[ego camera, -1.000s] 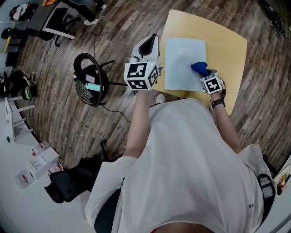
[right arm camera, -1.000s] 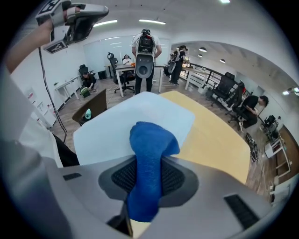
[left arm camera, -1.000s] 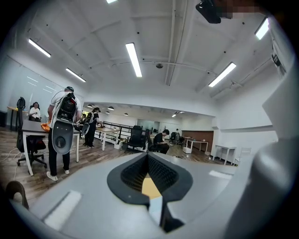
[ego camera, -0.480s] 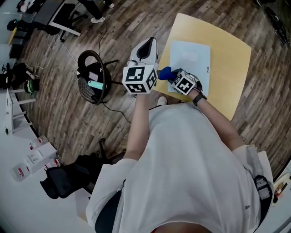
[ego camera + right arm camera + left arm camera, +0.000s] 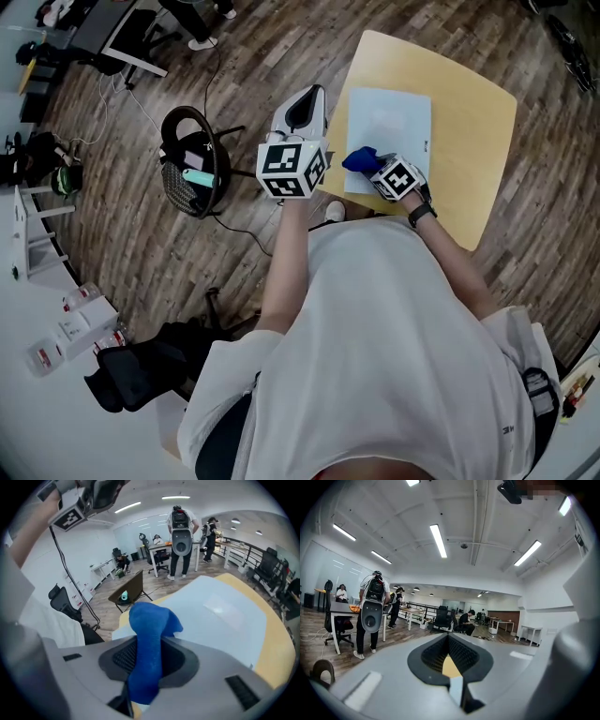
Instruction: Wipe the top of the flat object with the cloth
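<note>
Blue cloth (image 5: 361,159) — bunched, upright — by a pale flat sheet (image 5: 398,117).

The blue cloth (image 5: 150,620) looks soft and a little fuzzy, not shiny at all. The flat sheet (image 5: 389,117) is pale blue and very smooth, with a faint shiny patch on it; whether it is paper or plastic is hard to tell. The table (image 5: 469,112) looks like smooth yellow wood with a dull finish. The floor (image 5: 141,234) is dark wood planks with streaky grain. The left tool (image 5: 450,653) and the right tool (image 5: 149,658) are smooth, dull grey plastic. Their inside pads (image 5: 463,656) are black and ribbed, like rough rubber. The person's shirt (image 5: 375,356) is plain white cloth.
</note>
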A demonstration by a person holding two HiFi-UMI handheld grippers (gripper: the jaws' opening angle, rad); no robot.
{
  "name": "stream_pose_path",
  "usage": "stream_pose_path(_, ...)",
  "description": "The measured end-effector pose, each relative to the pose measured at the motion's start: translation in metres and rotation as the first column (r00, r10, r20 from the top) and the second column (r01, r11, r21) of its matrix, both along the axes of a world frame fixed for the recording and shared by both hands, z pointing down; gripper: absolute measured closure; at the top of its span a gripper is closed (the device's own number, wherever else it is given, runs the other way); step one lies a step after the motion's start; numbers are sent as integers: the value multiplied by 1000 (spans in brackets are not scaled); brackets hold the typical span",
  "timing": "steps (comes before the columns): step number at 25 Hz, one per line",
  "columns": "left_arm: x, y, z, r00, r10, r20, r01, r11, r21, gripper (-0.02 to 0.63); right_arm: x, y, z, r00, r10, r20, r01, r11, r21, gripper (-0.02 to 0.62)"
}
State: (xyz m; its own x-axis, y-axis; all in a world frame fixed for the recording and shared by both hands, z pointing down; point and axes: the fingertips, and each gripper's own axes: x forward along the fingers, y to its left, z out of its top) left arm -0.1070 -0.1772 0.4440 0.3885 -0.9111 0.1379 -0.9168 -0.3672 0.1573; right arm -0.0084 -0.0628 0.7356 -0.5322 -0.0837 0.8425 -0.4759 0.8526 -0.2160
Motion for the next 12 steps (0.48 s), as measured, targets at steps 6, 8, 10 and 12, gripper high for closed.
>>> stream_pose_path(6,32,-1,5,997,70,-16,-70,998,-8,600,87,2,5,969,248,-20,-248,969,-11,483)
stream_pose_path(8,43,1,6,995,94,-20,-94,996,-8,600,119,2,6,943,332,-35,-332,943,-5,483)
stream_pose_path(10,54,2,7,993,114,-23,-114,993,-10,600,148,3,4,915,398,-64,-399,917,7,483)
stream_pose_path(12,61,3,7,992,127,-26,-128,992,-12,600,168,5,4,897,435,-83,-436,900,10,483)
